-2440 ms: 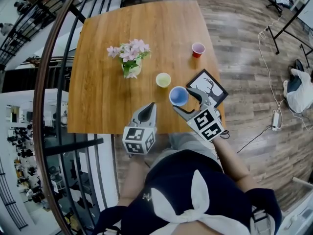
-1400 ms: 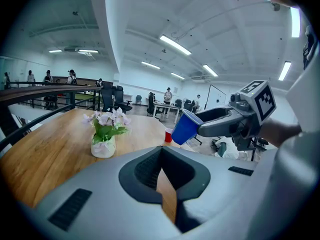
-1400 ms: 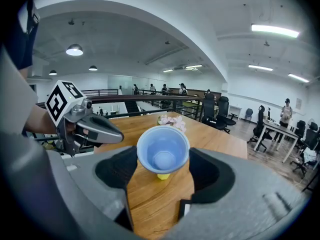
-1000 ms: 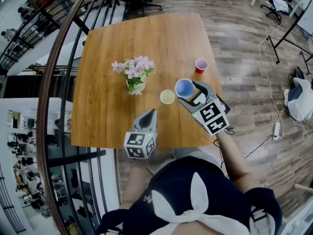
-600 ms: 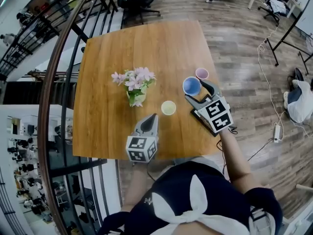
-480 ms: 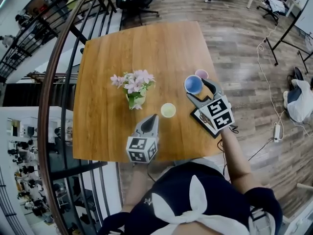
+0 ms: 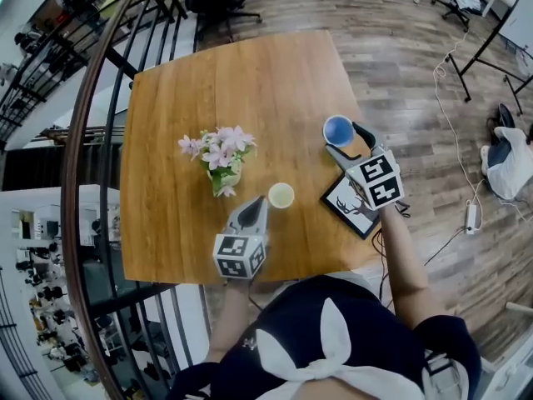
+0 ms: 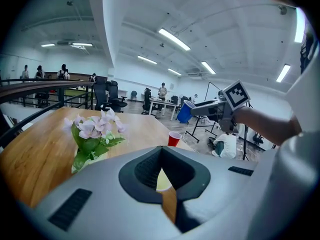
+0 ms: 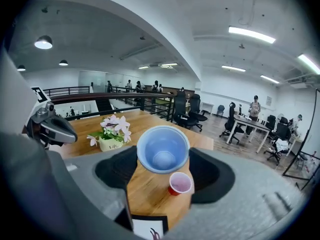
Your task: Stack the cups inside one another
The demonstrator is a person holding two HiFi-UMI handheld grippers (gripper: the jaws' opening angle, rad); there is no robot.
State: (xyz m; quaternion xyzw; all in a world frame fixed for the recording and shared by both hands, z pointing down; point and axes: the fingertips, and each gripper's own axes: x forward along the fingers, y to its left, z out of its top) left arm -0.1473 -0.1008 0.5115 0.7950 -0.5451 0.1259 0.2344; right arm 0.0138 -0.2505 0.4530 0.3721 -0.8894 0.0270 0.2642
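Above woodgrain table (image 7: 250, 82), smooth round blue cup (image 7: 337, 128) in right gripper (image 7: 343, 137)

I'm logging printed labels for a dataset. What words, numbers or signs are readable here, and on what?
"Life" (small and soft, a likely reading): on the flower pot.
No letters, only black-and-white square patterns: marker cubes.
No readable text, only a black drawing: framed picture.
No print seen: blue cup.

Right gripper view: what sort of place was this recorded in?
Probably an open-plan office, perhaps on an upper level. Swivel office chairs and desks stand on wood flooring, strip lights run along the ceiling, and a railing runs beside the wooden table.
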